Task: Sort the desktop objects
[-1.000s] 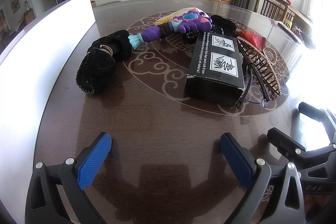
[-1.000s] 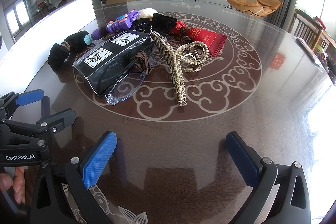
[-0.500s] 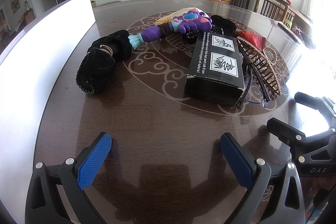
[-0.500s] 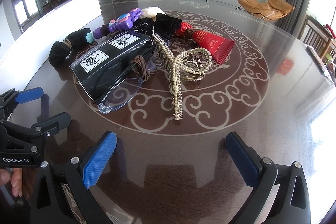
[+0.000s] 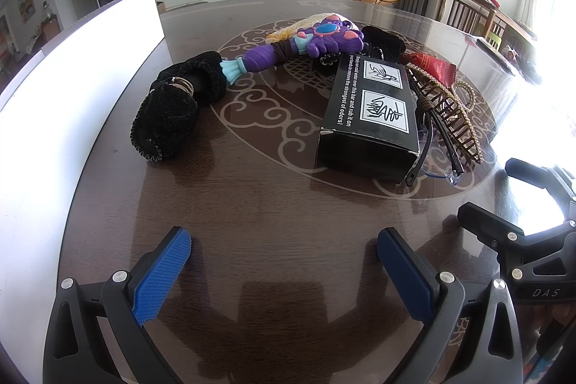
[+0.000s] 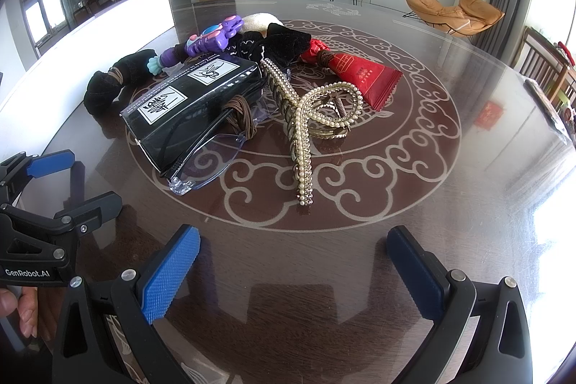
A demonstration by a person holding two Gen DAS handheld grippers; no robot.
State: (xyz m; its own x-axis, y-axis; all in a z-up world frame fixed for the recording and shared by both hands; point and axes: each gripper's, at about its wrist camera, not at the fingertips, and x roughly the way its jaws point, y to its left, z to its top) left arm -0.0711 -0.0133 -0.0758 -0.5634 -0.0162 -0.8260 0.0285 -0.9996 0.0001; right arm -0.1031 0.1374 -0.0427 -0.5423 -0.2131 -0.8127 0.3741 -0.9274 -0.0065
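A pile lies on the dark round table (image 5: 273, 211): a black box (image 5: 370, 114) (image 6: 194, 99), a purple toy (image 5: 309, 45) (image 6: 208, 38), a black scrunchie (image 5: 172, 110) (image 6: 108, 85), clear glasses (image 6: 205, 161) (image 5: 442, 157), a pearl hair claw (image 6: 309, 117) (image 5: 450, 107), a red packet (image 6: 360, 74) and a black velvet bow (image 6: 284, 42). My left gripper (image 5: 284, 269) is open and empty, short of the box. My right gripper (image 6: 293, 269) is open and empty, short of the hair claw and glasses.
A white bin wall (image 5: 82, 67) runs along the table's left side. The right gripper shows at the right of the left wrist view (image 5: 522, 240); the left gripper shows at the left of the right wrist view (image 6: 39, 222). Chairs (image 6: 547, 71) stand at far right.
The right gripper has moved forward toward the pile, so the hair claw and glasses look nearer. The left gripper has held still.
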